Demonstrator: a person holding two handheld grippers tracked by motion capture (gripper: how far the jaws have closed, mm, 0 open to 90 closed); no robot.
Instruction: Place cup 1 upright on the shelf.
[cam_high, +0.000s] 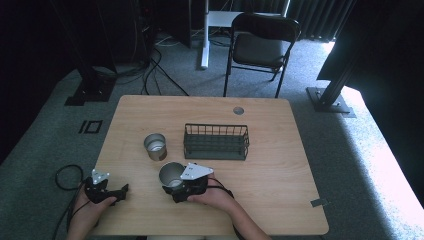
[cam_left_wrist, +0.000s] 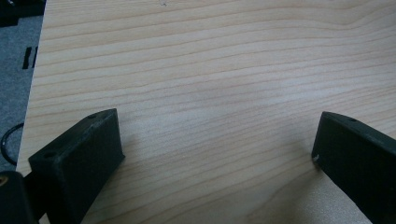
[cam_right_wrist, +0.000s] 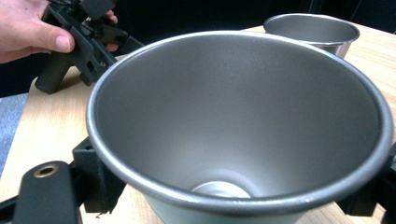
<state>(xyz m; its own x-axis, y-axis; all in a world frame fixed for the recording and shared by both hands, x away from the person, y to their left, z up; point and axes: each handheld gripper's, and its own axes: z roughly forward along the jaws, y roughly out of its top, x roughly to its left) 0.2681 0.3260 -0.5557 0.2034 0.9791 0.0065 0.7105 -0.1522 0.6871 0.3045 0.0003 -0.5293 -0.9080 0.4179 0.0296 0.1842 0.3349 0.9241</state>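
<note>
Between right tool jaws, a clamped steel cup; left tool spread, unladen; no legible writing

A steel cup, tapered with a rolled rim, stands upright and empty near the front of the tabletop, its mouth open upward, gripped around its lower wall by the right gripper.

I see a pale wooden table with fine grain lines. Both metal cups are dull silver-grey. My grippers are black with grey plates. The wire basket is dark, the carpet speckled grey.
</note>
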